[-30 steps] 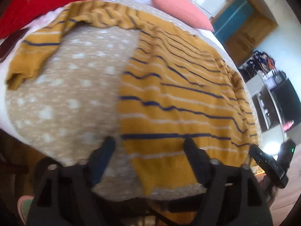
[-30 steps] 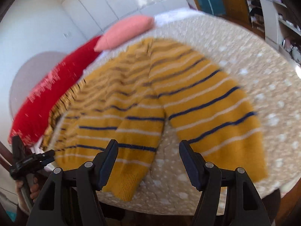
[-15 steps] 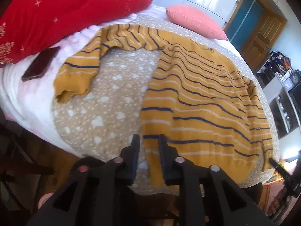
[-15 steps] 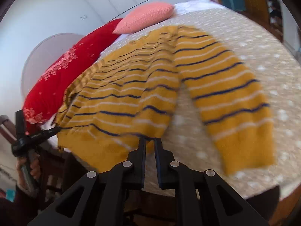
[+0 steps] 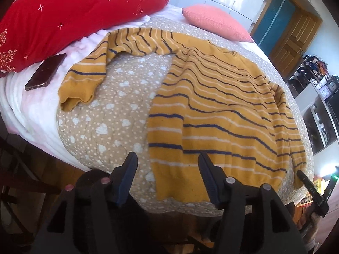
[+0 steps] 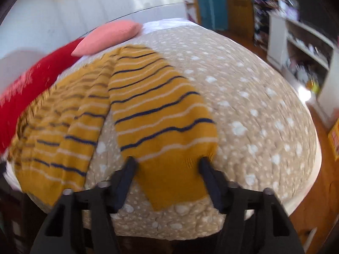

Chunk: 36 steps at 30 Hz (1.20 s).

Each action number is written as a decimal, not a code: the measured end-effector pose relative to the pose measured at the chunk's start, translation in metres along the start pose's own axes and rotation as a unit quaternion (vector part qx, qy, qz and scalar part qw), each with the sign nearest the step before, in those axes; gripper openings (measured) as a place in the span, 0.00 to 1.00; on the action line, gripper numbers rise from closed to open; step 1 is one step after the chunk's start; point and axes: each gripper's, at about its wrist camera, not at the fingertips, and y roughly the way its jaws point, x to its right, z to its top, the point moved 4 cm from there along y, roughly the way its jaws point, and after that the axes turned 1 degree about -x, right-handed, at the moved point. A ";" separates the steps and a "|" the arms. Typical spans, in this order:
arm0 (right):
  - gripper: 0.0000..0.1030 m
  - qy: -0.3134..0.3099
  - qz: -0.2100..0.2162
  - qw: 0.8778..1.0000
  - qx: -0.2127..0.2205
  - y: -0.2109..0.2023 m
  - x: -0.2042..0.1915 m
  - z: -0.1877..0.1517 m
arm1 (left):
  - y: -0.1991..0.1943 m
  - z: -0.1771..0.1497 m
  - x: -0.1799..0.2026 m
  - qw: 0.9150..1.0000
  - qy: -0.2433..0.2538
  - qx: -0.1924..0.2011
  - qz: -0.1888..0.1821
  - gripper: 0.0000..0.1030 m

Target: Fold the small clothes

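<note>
A mustard sweater with navy and white stripes [image 5: 218, 114] lies spread flat on a beige spotted bedspread [image 5: 110, 114]. Its left sleeve [image 5: 84, 80] bends toward the near edge. My left gripper [image 5: 167, 158] is open, its jaws either side of the sweater's lower left hem corner. In the right wrist view the right sleeve [image 6: 161, 122] lies beside the sweater body [image 6: 63, 127]. My right gripper [image 6: 166, 163] is open, its jaws straddling the sleeve just above the cuff. That view is motion-blurred.
A red pillow [image 5: 63, 14] and a pink pillow [image 5: 214, 21] lie at the far side. A dark phone [image 5: 45, 72] rests on the white sheet at the left. The right gripper [image 5: 313, 192] shows at the bed's right corner. Shelves [image 6: 307, 42] and wooden floor stand to the right.
Both grippers were open, shut half a second ago, and are open again now. The right gripper has swung right from the sweater's hem to over the right sleeve cuff. The left gripper pulled back slightly.
</note>
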 end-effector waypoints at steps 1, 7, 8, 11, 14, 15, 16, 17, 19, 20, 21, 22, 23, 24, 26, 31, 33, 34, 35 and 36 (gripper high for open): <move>0.13 0.006 0.029 1.000 -0.002 -0.002 0.003 0.006 | -0.001 0.000 0.002 1.000 0.001 0.001 0.000 0.57; 0.12 -0.030 -0.072 0.995 0.068 -0.027 0.049 0.074 | -0.016 0.004 0.018 0.999 0.019 0.027 0.008 0.60; 0.14 -0.017 -0.112 0.991 0.076 -0.029 0.070 0.090 | -0.018 0.004 0.020 0.999 0.022 0.032 0.009 0.62; 0.25 0.065 -0.257 0.961 0.084 -0.039 0.135 0.109 | -0.019 0.004 0.024 0.999 0.028 0.037 0.014 0.63; 0.43 0.187 -0.194 0.954 0.134 -0.068 0.165 0.095 | -0.017 0.003 0.027 0.999 0.031 0.033 0.014 0.64; 0.57 0.206 -0.167 0.954 0.143 -0.072 0.168 0.088 | -0.015 0.004 0.027 0.999 0.031 0.031 0.014 0.65; 0.60 0.225 -0.128 0.954 0.153 -0.075 0.169 0.080 | -0.012 0.004 0.028 0.999 0.031 0.027 0.012 0.65; 0.60 0.242 -0.081 0.954 0.157 -0.072 0.167 0.072 | -0.009 0.005 0.029 0.999 0.032 0.022 0.010 0.65; 0.60 0.270 0.004 0.953 0.141 -0.055 0.163 0.060 | -0.004 0.006 0.035 0.999 0.033 0.017 0.005 0.65; 0.60 0.283 0.032 0.949 0.135 -0.048 0.162 0.056 | -0.003 0.006 0.037 0.999 0.034 0.015 0.002 0.65; 0.60 0.302 0.057 0.943 0.129 -0.039 0.161 0.054 | -0.002 0.005 0.040 0.999 0.035 0.015 -0.001 0.65; 0.60 0.326 0.079 0.934 0.126 -0.032 0.164 0.048 | -0.001 0.004 0.043 0.999 0.036 0.013 -0.004 0.65; 0.60 0.361 0.100 0.919 0.123 -0.019 0.166 0.043 | 0.000 0.003 0.045 0.999 0.036 0.012 -0.006 0.65; 0.60 0.376 0.106 0.913 0.121 -0.011 0.165 0.042 | 0.000 0.001 0.047 0.999 0.038 0.010 -0.008 0.65; 0.60 0.412 0.093 0.899 0.113 0.014 0.170 0.041 | 0.001 -0.002 0.050 0.999 0.041 0.007 -0.009 0.65; 0.57 0.412 0.024 0.901 0.137 0.036 0.184 0.064 | 0.003 -0.003 0.045 0.999 0.034 0.002 -0.003 0.66; 0.51 0.399 0.006 0.908 0.129 0.042 0.188 0.079 | 0.004 -0.003 0.041 1.000 0.026 -0.001 -0.004 0.66; 0.21 0.394 0.012 0.912 0.115 0.048 0.188 0.088 | 0.006 -0.002 0.039 1.000 0.020 -0.003 -0.005 0.66; 0.09 0.395 0.024 0.912 0.106 0.049 0.192 0.094 | 0.006 -0.002 0.037 1.000 0.018 -0.004 -0.005 0.66; 0.09 0.399 0.028 0.910 0.105 0.045 0.194 0.098 | 0.007 -0.002 0.036 1.000 0.015 -0.005 -0.008 0.66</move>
